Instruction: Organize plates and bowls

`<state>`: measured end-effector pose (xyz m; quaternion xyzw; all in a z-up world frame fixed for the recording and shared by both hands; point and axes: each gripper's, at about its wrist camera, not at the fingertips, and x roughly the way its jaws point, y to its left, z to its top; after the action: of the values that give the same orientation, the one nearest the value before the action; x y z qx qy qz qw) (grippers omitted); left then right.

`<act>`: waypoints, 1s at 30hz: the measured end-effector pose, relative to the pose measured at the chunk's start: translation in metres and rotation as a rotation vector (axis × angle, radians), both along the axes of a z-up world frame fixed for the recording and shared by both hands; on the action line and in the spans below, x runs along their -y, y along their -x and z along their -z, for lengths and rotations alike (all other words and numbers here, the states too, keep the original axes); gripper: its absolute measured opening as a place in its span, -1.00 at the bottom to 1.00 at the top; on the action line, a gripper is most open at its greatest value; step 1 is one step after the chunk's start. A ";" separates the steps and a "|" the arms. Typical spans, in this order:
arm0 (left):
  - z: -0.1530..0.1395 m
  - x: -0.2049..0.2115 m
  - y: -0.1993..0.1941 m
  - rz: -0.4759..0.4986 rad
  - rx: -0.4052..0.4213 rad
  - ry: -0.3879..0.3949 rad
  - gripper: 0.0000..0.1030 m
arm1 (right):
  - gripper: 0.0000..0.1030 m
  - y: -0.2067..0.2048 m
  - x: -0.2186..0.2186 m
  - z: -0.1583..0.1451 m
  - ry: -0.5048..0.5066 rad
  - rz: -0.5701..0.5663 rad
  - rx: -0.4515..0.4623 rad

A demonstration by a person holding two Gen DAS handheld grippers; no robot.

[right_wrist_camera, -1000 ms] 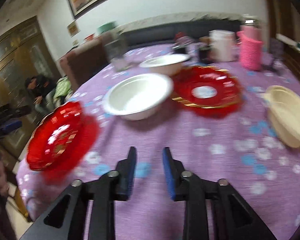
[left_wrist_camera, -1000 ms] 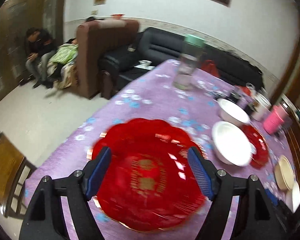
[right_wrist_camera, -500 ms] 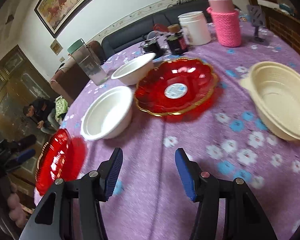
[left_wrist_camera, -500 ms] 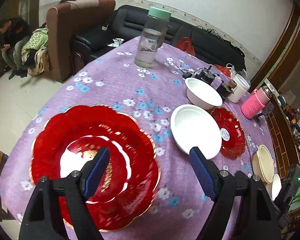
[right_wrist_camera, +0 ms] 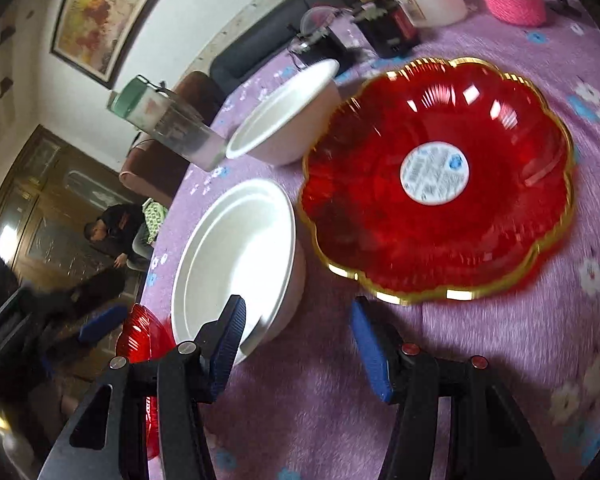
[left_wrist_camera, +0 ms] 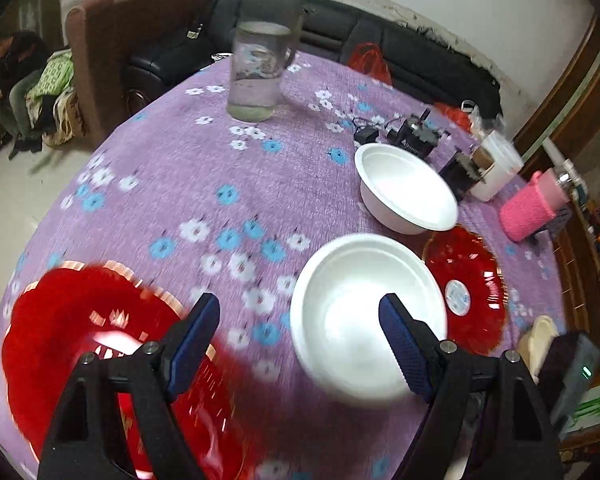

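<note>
On the purple flowered tablecloth, a large red scalloped plate [left_wrist_camera: 80,340] lies near the left edge. A near white bowl [left_wrist_camera: 364,312] and a far white bowl [left_wrist_camera: 408,188] stand mid-table. A second red gold-rimmed plate [left_wrist_camera: 468,292] lies to their right; it also shows in the right wrist view [right_wrist_camera: 436,176]. My left gripper [left_wrist_camera: 300,340] is open and empty above the cloth between the large red plate and the near bowl. My right gripper [right_wrist_camera: 296,340] is open and empty, in front of the near white bowl [right_wrist_camera: 236,256] and the red plate.
A clear water bottle [left_wrist_camera: 264,60] with a green lid stands at the table's far side. A pink-sleeved bottle [left_wrist_camera: 532,208], a white cup [left_wrist_camera: 496,172] and dark gadgets [left_wrist_camera: 412,136] crowd the far right. A cream bowl [left_wrist_camera: 536,344] sits at the right edge.
My left gripper has swung right from over the large red plate toward the near white bowl. My right gripper has opened wide and moved closer to the white bowl and gold-rimmed plate.
</note>
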<state>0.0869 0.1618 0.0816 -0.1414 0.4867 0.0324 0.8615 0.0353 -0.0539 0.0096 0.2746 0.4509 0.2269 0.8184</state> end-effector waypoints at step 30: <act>0.017 0.022 -0.006 0.037 -0.061 0.031 -0.55 | -0.60 0.031 -0.016 -0.039 0.151 0.028 0.255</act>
<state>0.0926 0.1403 0.0650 -0.1448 0.5155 0.0133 0.8445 0.0041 -0.0375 0.0487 0.1872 0.3553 0.2140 0.8905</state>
